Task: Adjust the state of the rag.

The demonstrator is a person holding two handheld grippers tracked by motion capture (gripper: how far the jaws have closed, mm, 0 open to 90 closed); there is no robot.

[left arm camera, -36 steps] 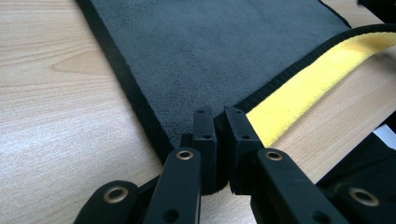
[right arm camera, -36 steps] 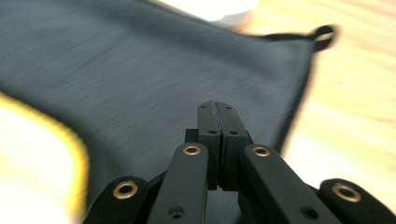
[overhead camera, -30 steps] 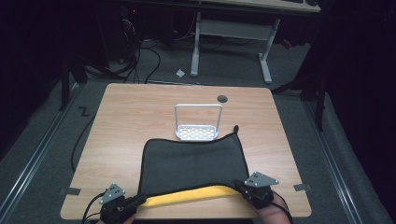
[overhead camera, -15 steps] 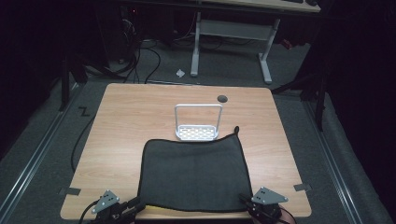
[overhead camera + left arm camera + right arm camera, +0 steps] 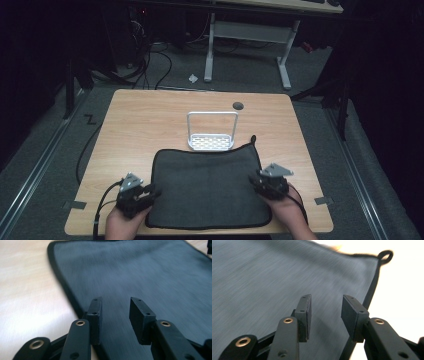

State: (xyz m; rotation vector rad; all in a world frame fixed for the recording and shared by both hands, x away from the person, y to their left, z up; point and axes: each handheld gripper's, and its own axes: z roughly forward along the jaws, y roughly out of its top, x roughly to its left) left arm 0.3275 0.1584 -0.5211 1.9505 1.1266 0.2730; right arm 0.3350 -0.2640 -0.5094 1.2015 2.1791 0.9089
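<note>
A dark grey cloth (image 5: 207,187) with black edging lies flat on the wooden table (image 5: 145,120), a small loop (image 5: 385,255) at its far right corner. My left gripper (image 5: 151,192) rests at the cloth's left edge, pointing inward. Its jaws have just been opening, and nothing is between them above the cloth (image 5: 140,270). My right gripper (image 5: 255,181) is at the right edge, pointing inward. Its jaws have likewise just been opening, over the cloth (image 5: 262,277) with nothing gripped. In their own views the left gripper (image 5: 116,301) and right gripper (image 5: 325,298) stand parted.
A white metal rack (image 5: 212,131) stands upright just beyond the cloth's far edge. A round hole (image 5: 238,105) sits in the table's far side. Grey tape marks (image 5: 324,200) lie near the front corners. Cables and desk legs are on the floor beyond.
The cloth's near edge, lifted with its yellow underside showing, was laid flat and let go. Both grippers opened and moved from the near corners forward along the cloth's sides.
</note>
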